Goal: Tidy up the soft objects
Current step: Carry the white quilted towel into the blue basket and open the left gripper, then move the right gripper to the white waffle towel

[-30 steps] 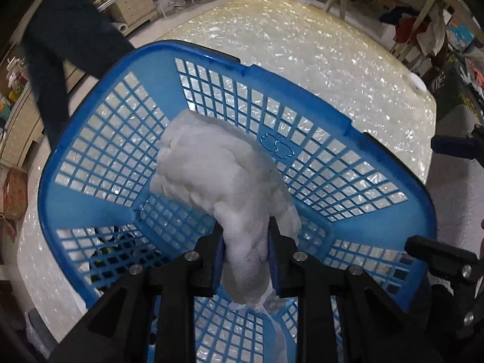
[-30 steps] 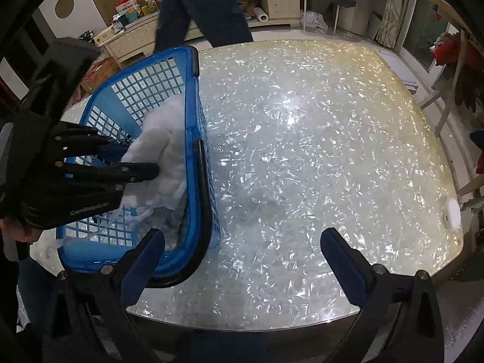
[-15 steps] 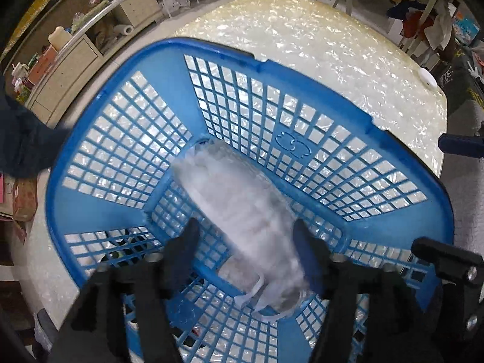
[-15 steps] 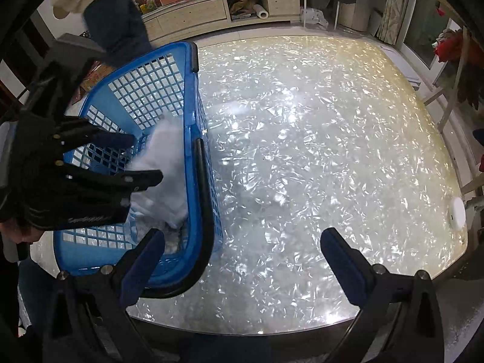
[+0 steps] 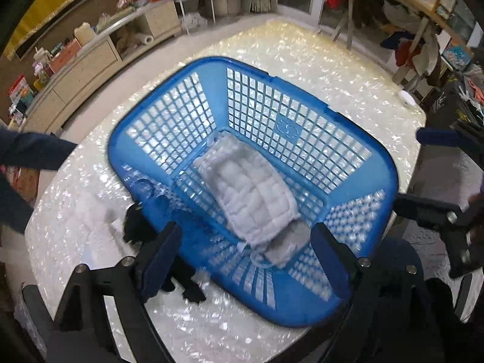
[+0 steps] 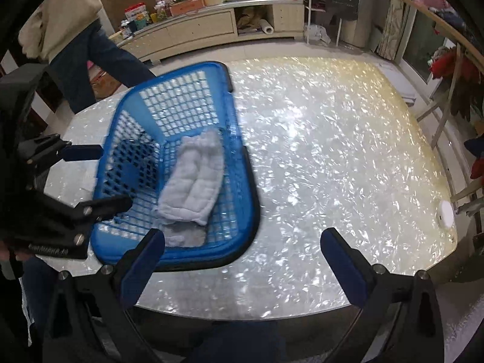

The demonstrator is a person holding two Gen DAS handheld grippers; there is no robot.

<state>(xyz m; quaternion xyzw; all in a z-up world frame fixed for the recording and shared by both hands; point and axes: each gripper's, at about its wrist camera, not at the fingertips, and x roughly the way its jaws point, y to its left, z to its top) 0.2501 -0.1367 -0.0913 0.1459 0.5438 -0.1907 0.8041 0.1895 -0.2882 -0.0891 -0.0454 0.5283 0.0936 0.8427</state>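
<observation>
Dropped since a second ago: white cloth now lies flat on blue basket floor. Left gripper above it, jaws opening, empty. Right gripper wide, empty, over table.

Cloth lies in basket on bench; dark item at basket's 8 o'clock, round puck at 2 o'clock.

Blue lattice basket; white quilted cloth; pearly flecked table
</observation>
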